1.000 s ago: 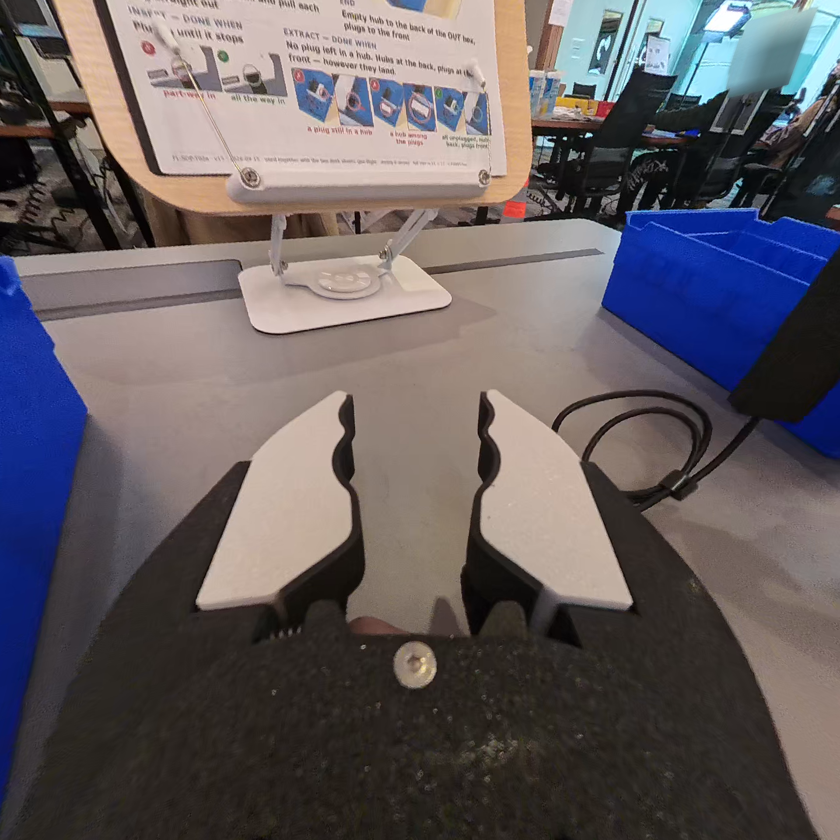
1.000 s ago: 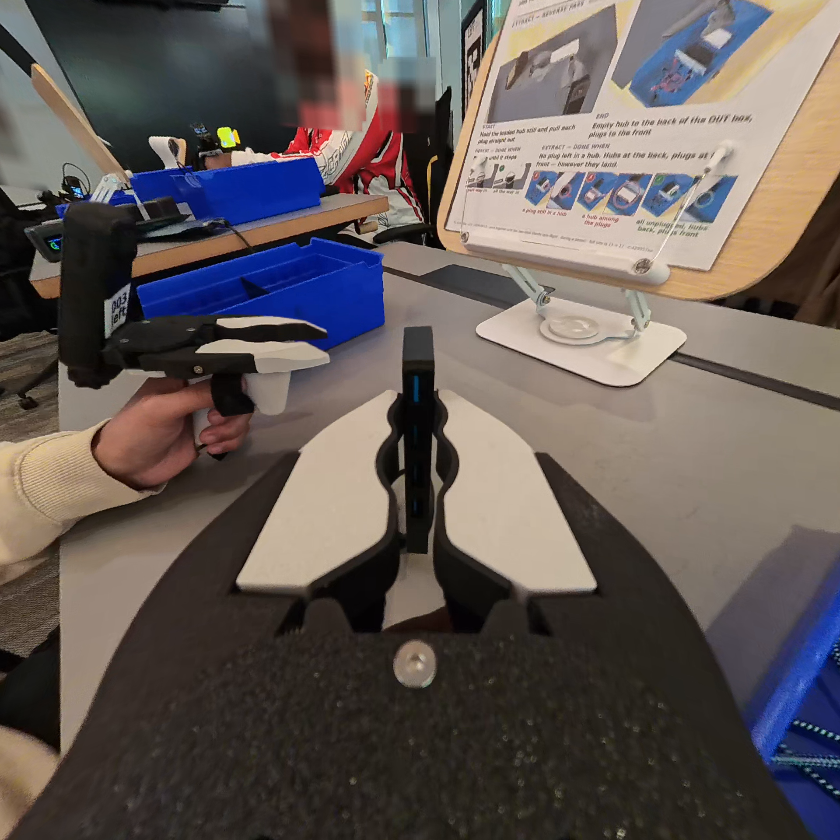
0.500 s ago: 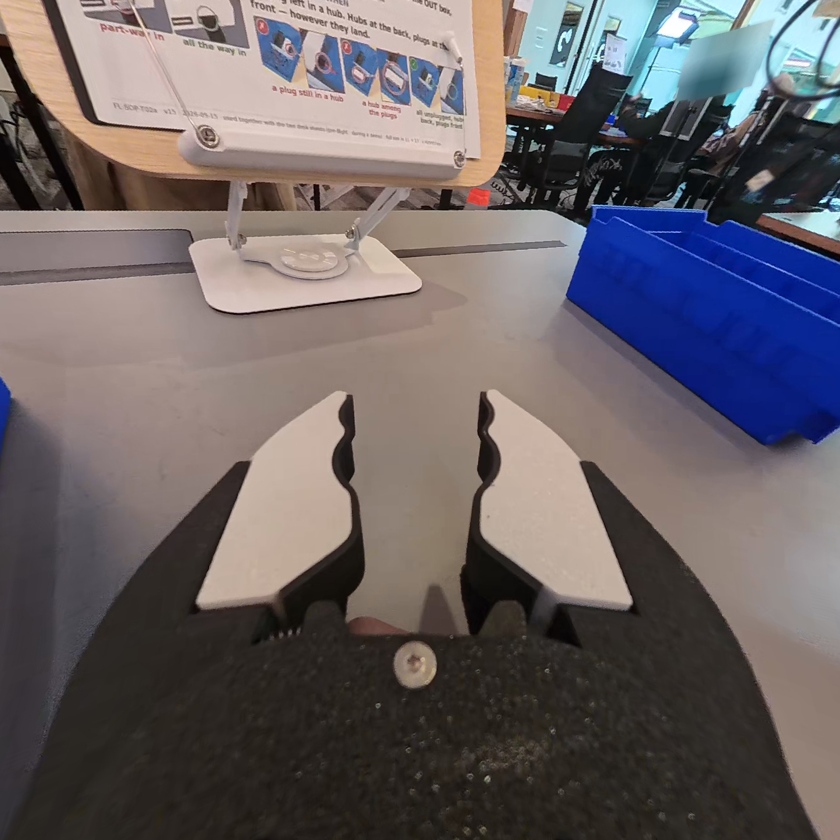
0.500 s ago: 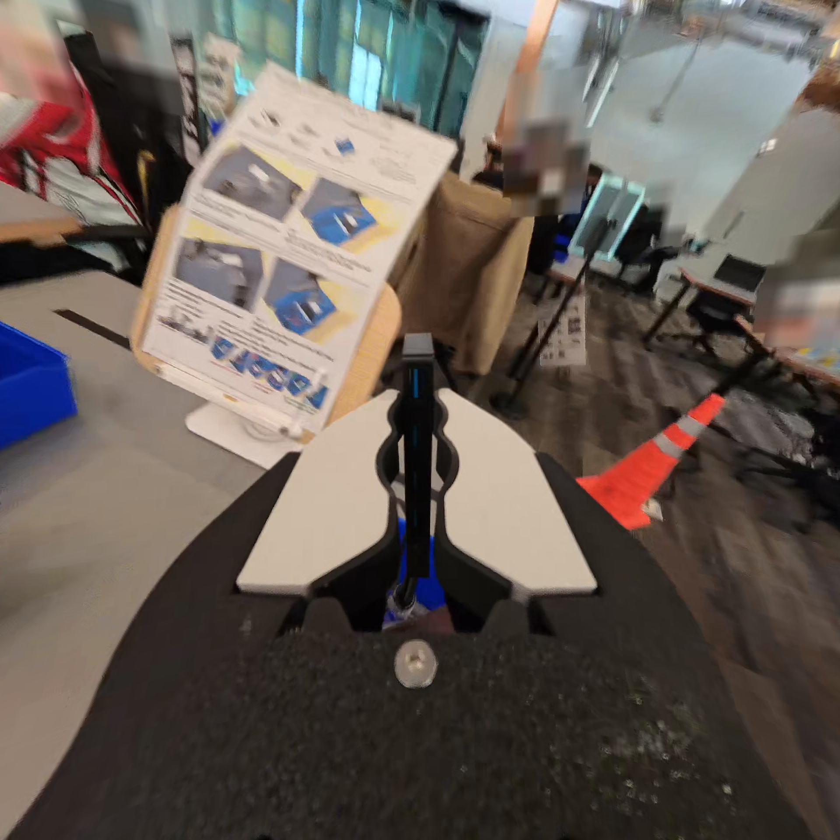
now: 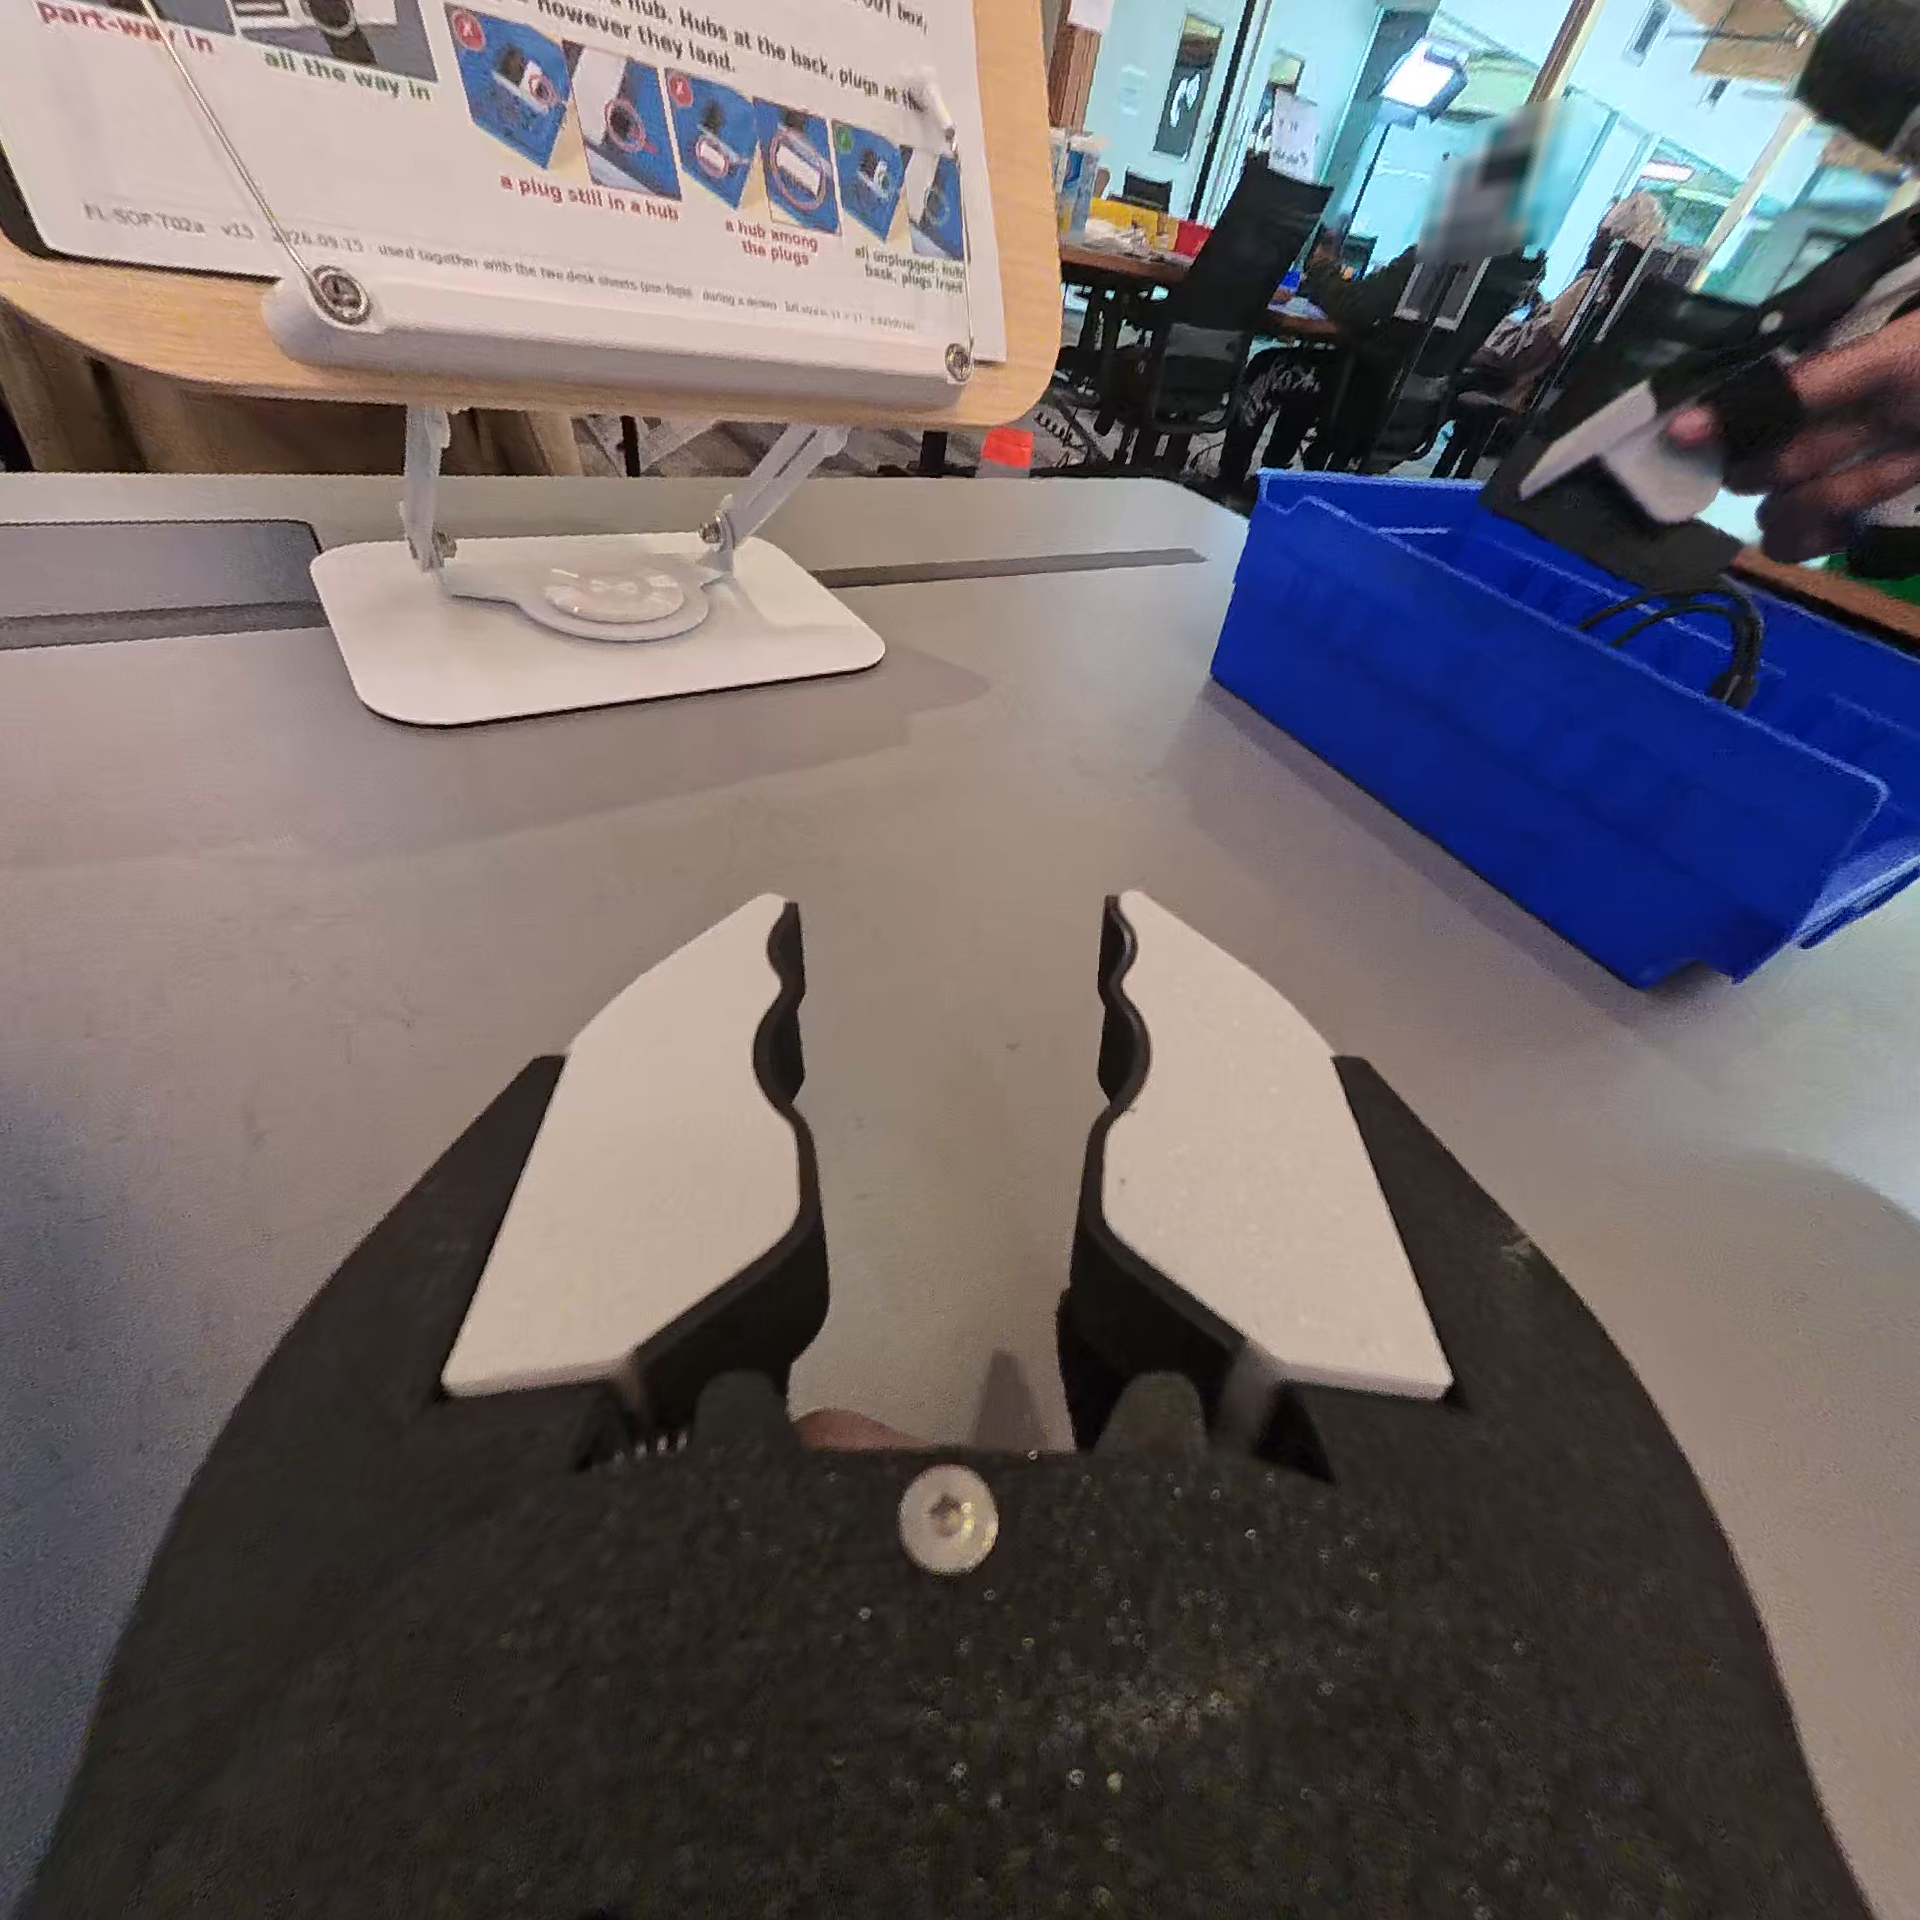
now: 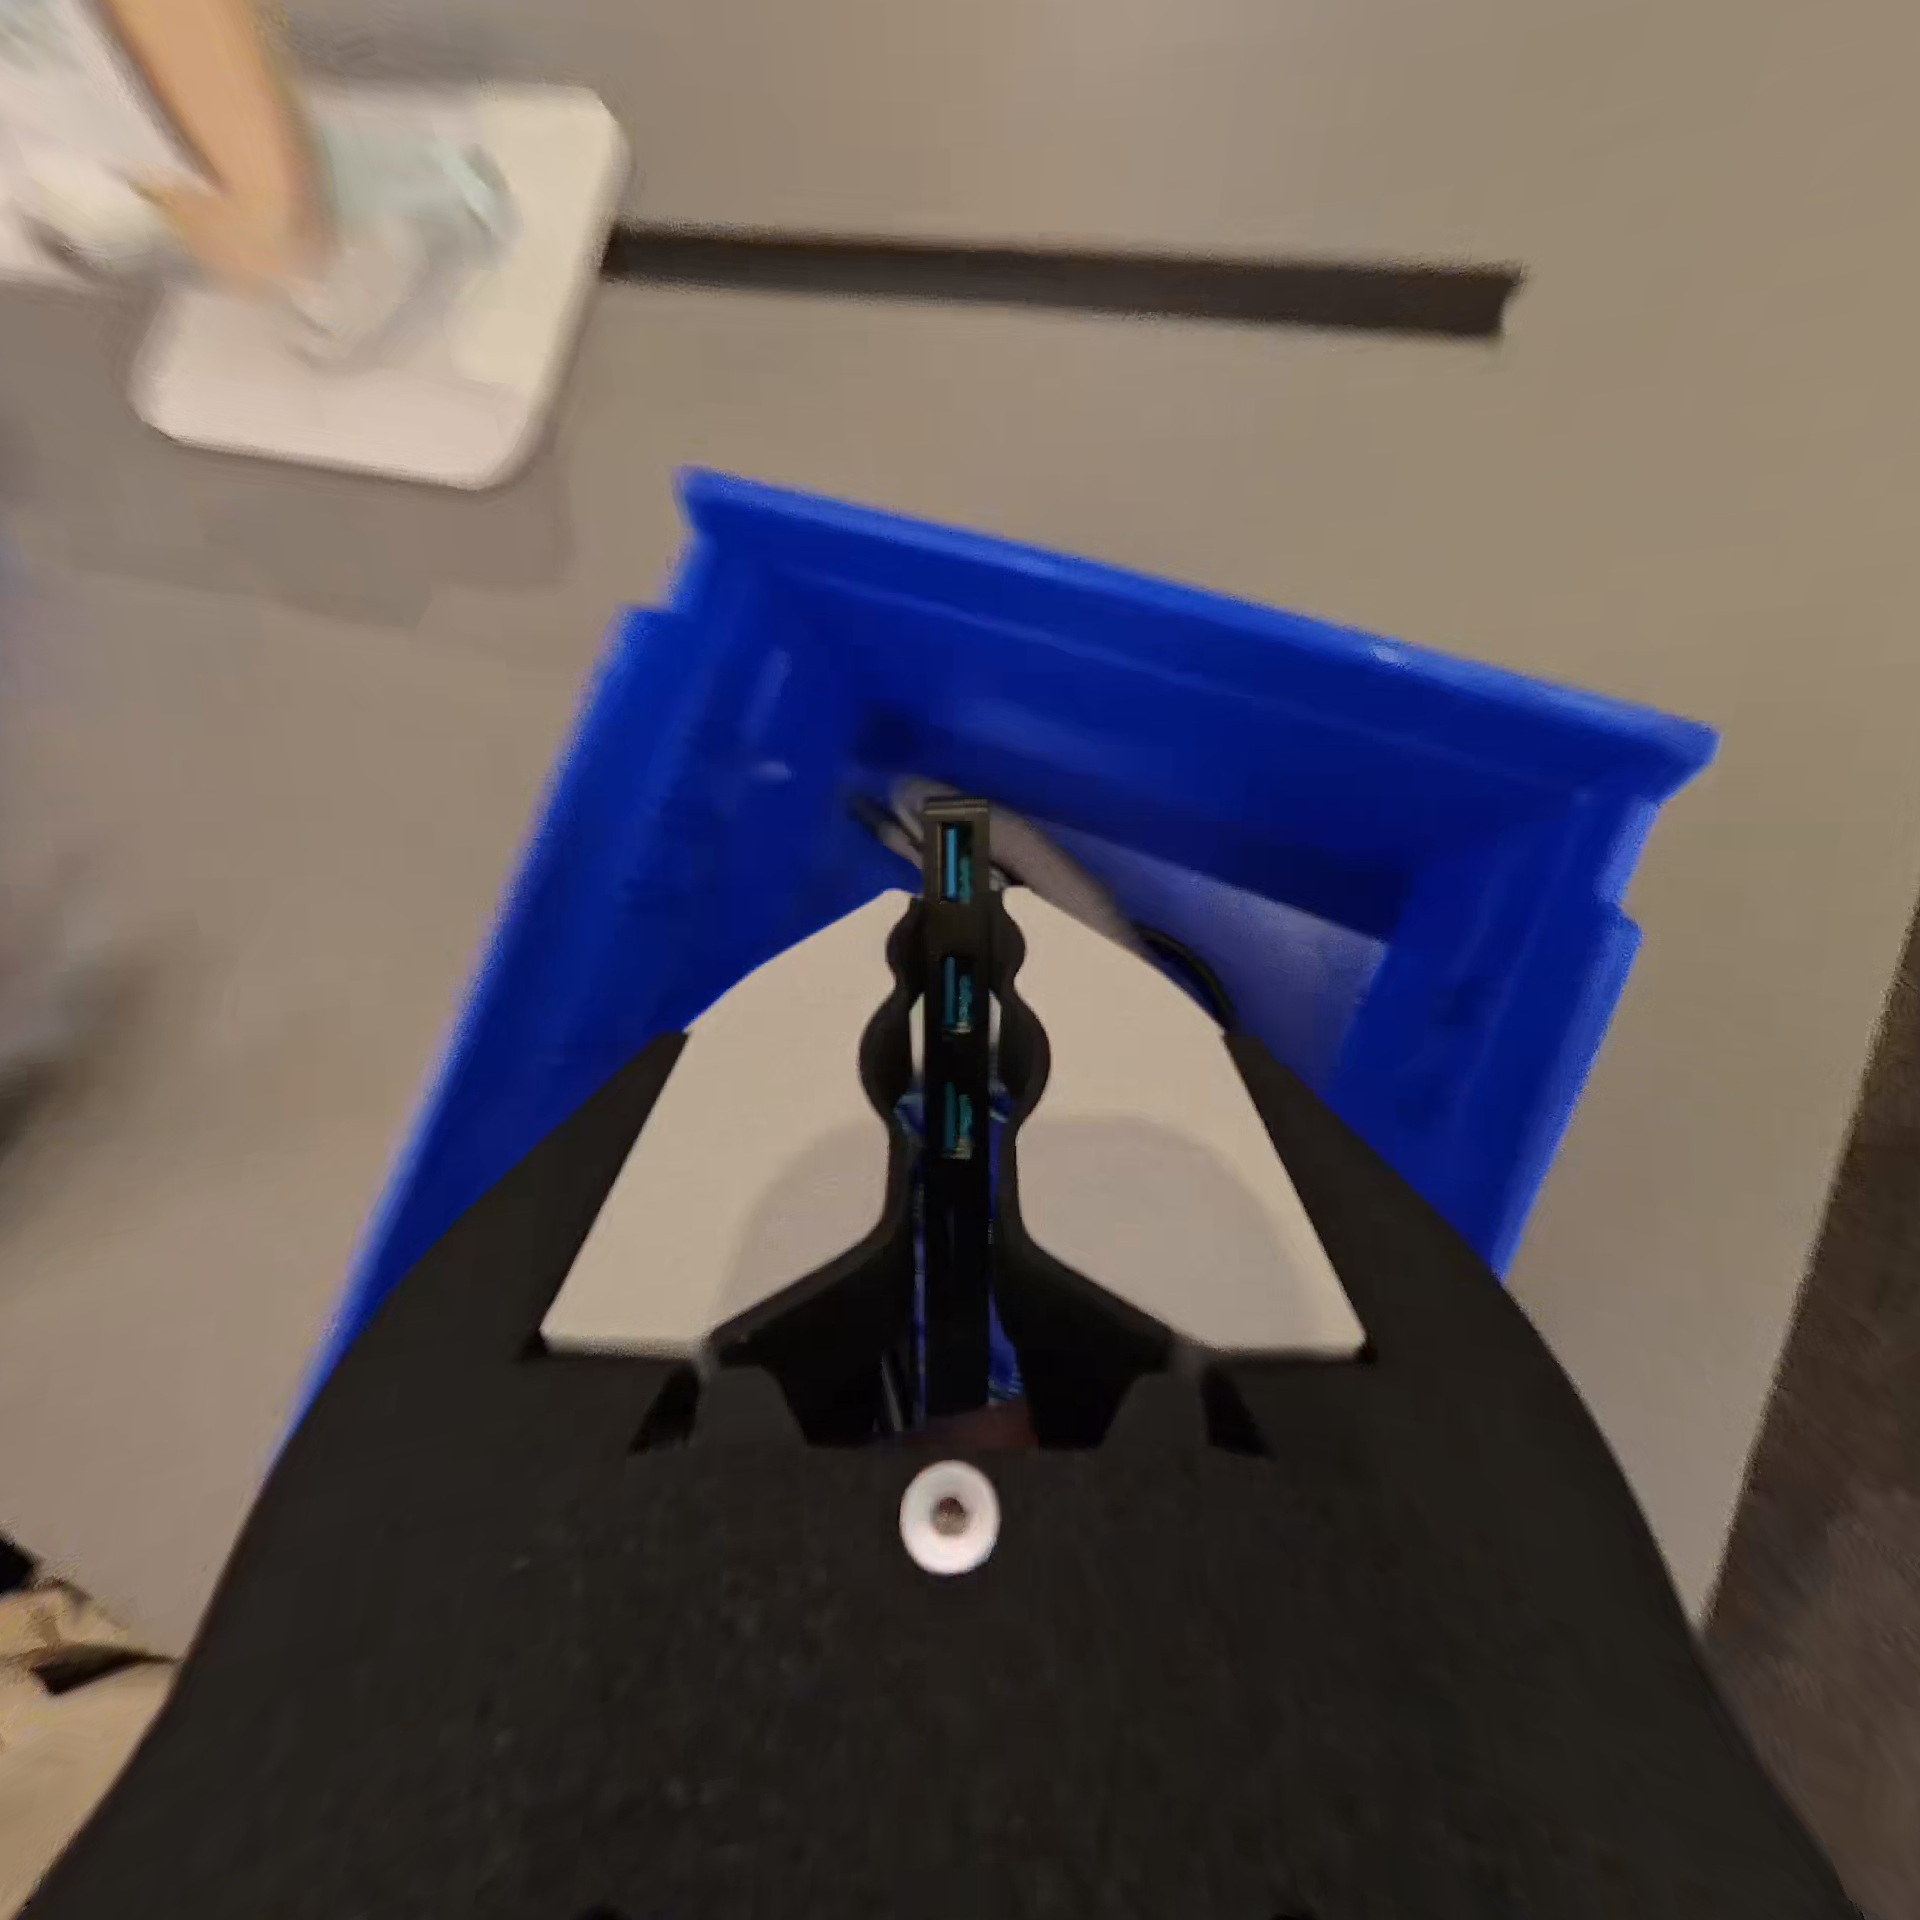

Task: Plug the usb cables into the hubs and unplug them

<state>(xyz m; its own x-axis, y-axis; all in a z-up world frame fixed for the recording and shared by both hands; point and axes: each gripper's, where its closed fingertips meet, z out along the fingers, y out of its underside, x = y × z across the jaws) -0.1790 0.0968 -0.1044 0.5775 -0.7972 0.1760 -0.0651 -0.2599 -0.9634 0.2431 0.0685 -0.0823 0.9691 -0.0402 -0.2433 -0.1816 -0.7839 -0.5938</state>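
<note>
My left gripper [image 5: 948, 914] is open and empty, low over the grey table [image 5: 935, 790]. My right gripper [image 6: 958, 904] is shut on a black USB hub [image 6: 958, 862] with blue ports, held edge-on between the pads. It points down into the blue bin [image 6: 1143, 623]. In the left wrist view the right gripper [image 5: 1621, 457] hangs over the same bin [image 5: 1507, 790] at the far right, and the hub's black cable [image 5: 1714, 644] loops down into the bin. A blurred pale object [image 6: 1060, 873] lies on the bin floor under the hub.
A wooden board with an instruction sheet [image 5: 520, 156] stands on a white base [image 5: 592, 634] at the back of the table; the base also shows in the right wrist view [image 6: 364, 312]. A dark slot [image 6: 1039, 281] runs across the table. People sit at desks behind.
My right gripper swung from facing the stand to over the blue bin, pointing down, still shut on the hub. The left gripper stayed open and turned slightly right.
</note>
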